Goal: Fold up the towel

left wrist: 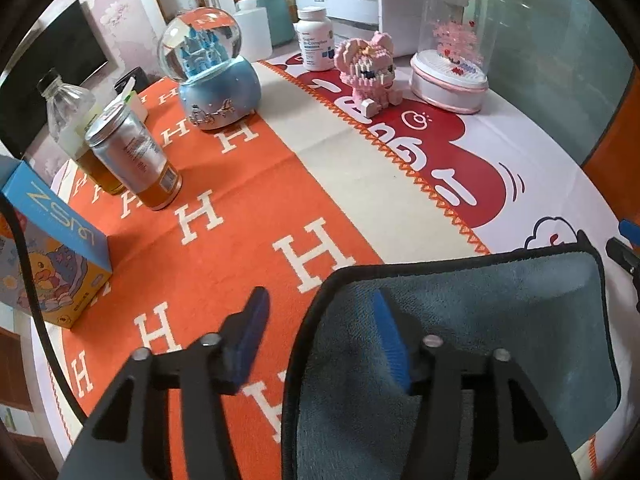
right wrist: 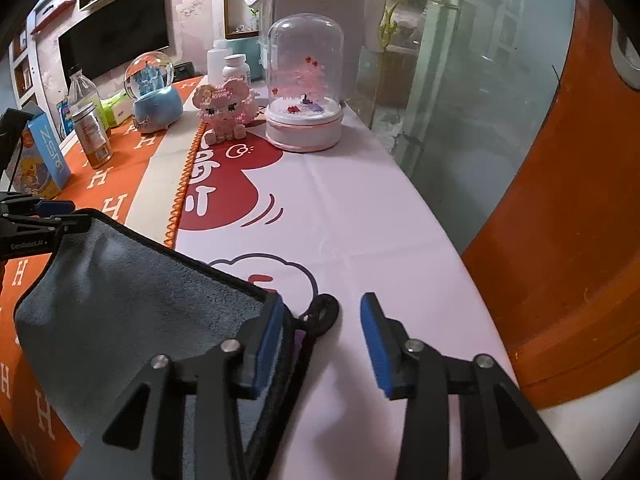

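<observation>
A grey-blue towel with a black hem lies on the table, its far part raised in a fold; it also shows in the right wrist view. My left gripper is open, straddling the towel's left edge, with one blue pad on the towel and the other over the orange cloth. My right gripper is open at the towel's right corner, near its black hanging loop; its left pad rests against the hem. The left gripper also shows at the left edge of the right wrist view.
At the back stand a blue snow globe, a pink brick figure, a domed ornament, a white pill bottle, a metal can, a plastic bottle and a blue carton. An orange surface stands at the right.
</observation>
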Demonstrator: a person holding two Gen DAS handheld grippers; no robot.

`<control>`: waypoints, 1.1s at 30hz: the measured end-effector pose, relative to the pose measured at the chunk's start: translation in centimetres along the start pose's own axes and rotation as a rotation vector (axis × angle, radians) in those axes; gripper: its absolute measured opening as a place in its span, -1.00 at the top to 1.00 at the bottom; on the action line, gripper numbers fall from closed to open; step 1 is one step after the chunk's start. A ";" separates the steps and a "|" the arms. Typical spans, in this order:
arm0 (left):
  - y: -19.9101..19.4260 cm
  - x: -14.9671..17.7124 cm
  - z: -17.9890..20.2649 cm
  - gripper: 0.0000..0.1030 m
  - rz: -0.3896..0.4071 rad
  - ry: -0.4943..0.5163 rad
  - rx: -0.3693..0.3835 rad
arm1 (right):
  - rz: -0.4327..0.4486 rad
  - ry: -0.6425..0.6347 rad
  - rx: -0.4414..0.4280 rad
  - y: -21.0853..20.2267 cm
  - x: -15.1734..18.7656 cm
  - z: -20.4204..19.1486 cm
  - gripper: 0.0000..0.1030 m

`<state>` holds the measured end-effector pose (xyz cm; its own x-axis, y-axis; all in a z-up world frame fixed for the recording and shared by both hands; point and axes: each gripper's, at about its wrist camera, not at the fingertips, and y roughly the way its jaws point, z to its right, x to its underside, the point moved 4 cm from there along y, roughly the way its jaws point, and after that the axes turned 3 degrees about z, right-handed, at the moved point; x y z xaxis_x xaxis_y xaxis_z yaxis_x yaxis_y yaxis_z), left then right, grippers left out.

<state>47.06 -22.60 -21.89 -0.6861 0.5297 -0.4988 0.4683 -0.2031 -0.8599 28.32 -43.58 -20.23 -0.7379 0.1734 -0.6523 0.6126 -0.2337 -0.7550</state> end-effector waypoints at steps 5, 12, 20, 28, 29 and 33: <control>-1.6 0.3 -0.4 -0.24 0.004 -0.034 -0.004 | 0.016 0.003 -0.004 -1.0 -0.4 0.1 -0.14; -4.8 1.8 -1.4 -0.40 0.016 -0.076 -0.026 | 0.055 0.006 -0.010 -3.8 -0.8 -0.6 -0.34; -8.8 5.5 -2.7 -0.50 0.026 -0.143 -0.053 | 0.081 0.024 -0.035 -7.4 0.3 -2.2 -0.49; -13.4 11.6 -4.1 -0.51 0.026 -0.223 -0.072 | 0.073 0.013 -0.089 -11.8 3.5 -5.2 -0.58; -14.2 12.5 -4.4 -0.51 0.025 -0.232 -0.078 | 0.072 0.010 -0.093 -12.3 3.9 -5.5 -0.59; -17.6 16.0 -5.1 -0.51 0.031 -0.275 -0.090 | 0.058 0.004 -0.115 -14.8 6.1 -7.3 -0.64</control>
<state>30.71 -6.37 -14.20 -0.7901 0.2790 -0.5458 0.5303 -0.1357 -0.8369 16.83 -32.11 -13.53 -0.6992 0.1665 -0.6953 0.6830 -0.1320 -0.7184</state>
